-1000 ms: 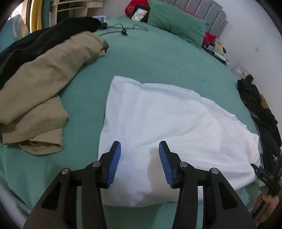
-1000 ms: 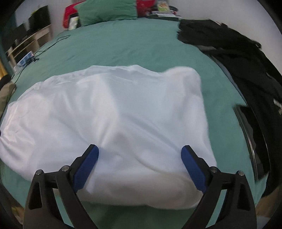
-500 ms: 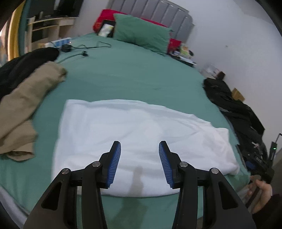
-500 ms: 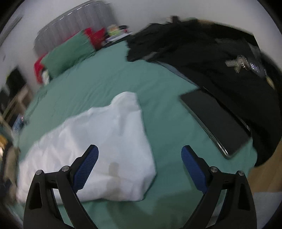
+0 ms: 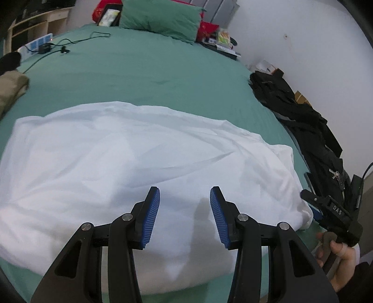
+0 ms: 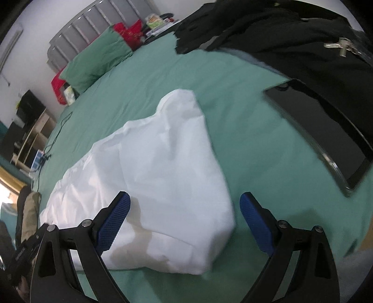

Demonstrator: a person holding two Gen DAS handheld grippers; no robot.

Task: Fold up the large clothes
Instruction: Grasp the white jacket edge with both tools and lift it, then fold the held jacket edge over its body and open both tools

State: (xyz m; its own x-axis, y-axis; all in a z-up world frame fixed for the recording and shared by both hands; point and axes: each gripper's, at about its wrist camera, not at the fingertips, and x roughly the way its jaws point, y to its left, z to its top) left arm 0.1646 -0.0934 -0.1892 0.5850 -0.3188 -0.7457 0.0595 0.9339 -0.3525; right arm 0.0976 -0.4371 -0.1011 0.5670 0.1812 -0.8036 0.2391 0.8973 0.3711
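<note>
A large white garment (image 5: 144,167) lies spread and partly folded on the green bed (image 5: 139,77). My left gripper (image 5: 184,213) hovers open over its near edge, nothing between the blue pads. In the right wrist view the same white garment (image 6: 158,177) runs from its right end back toward the left. My right gripper (image 6: 184,219) stands wide open above that near right corner, holding nothing. In the left wrist view the right gripper's black body (image 5: 335,214) shows at the garment's right end, held by a hand (image 5: 342,261).
Black clothes (image 5: 300,123) lie along the bed's right side, with a dark tablet (image 6: 319,130) next to them. A tan garment (image 5: 11,88) sits at the left edge. A green pillow (image 5: 160,18), a charger and cable (image 5: 58,45) lie toward the headboard.
Both cameras have swung sideways. The left view now sits nearer the garment's middle and right end; the tan clothes slid off to the left. The right view rolled toward the garment's right corner.
</note>
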